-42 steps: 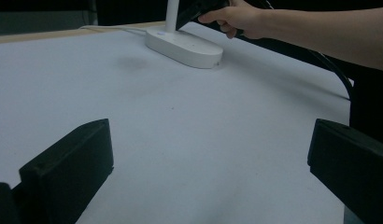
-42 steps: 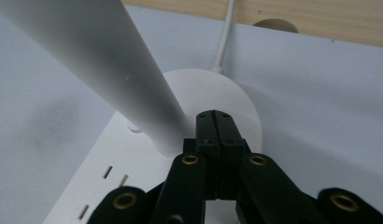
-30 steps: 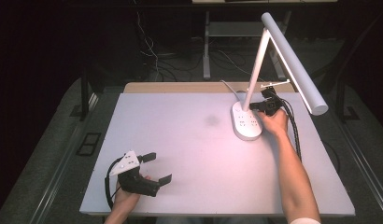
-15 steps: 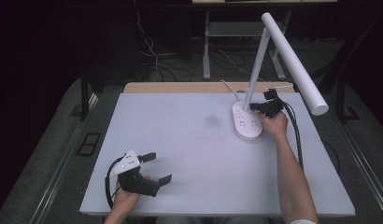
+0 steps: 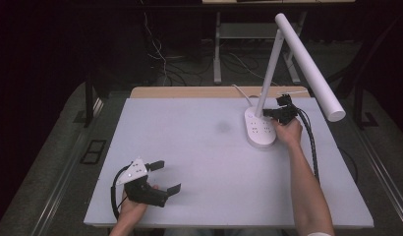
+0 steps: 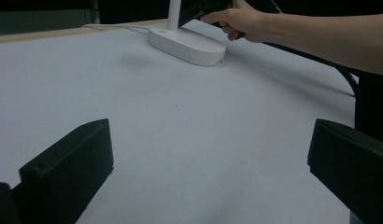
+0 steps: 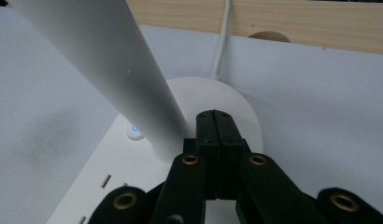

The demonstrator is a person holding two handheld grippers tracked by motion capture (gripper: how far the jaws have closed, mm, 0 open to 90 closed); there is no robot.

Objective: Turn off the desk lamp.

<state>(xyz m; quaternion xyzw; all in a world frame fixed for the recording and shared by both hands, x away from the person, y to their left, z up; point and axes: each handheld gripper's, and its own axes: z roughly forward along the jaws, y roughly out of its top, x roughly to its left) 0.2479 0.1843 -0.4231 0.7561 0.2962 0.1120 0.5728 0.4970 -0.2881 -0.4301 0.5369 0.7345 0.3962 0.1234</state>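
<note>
A white desk lamp stands at the table's far right on an oval base (image 5: 260, 130), with a slanted stem (image 5: 268, 73) and a long tube head (image 5: 310, 66). My right gripper (image 5: 266, 113) is shut and empty, its tips just over the base beside the stem. In the right gripper view the closed jaws (image 7: 216, 116) hover above the base (image 7: 245, 107), close to the stem (image 7: 110, 60) and a small blue-lit button (image 7: 133, 129). My left gripper (image 5: 167, 176) rests open at the near left, holding nothing; its view shows the lamp base (image 6: 187, 44) far ahead.
The white table top (image 5: 199, 147) has a wooden strip (image 5: 189, 92) along its far edge. The lamp's white cord (image 7: 222, 37) runs off over that strip. A black cable (image 5: 312, 142) trails from the right gripper along the forearm. Dark floor with wires lies beyond.
The bright patch of light around the lamp base has gone out. My right gripper has drawn slightly up and back from the base. The left gripper has stayed put.
</note>
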